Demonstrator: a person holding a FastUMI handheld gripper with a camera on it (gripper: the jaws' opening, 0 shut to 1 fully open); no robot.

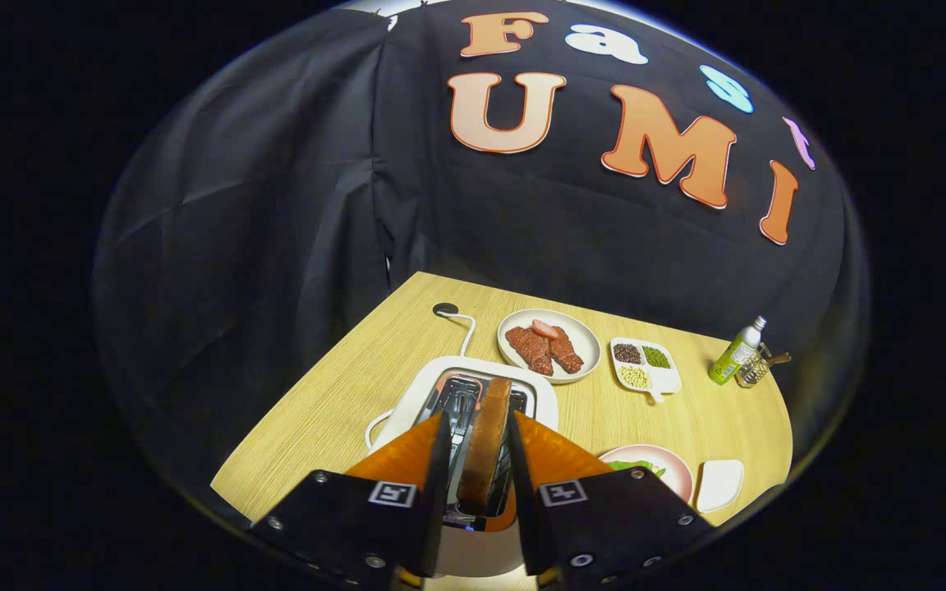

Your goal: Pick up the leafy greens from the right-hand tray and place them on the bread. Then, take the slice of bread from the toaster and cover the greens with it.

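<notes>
The jaws (479, 427) are nearly closed and grip the bread slice (485, 443) from both sides, edge-on, just above the slots of the toaster (448, 386). To the right of the jaws, near the front edge of the surface (333, 394), a pink plate (678, 468) holds leafy greens (636, 467). Beside it lies a white dish (721, 484). Beyond the toaster, a plate (588, 349) holds meat (543, 349). A divided tray (645, 365) holds beans. A bottle (736, 353) stands at the far right edge.

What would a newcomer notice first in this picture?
First, the slice of bread standing on edge between the gripper fingers, right above the white toaster. Beyond the toaster sits a plate of red meat, with a three-part dish of beans beside it.
</notes>
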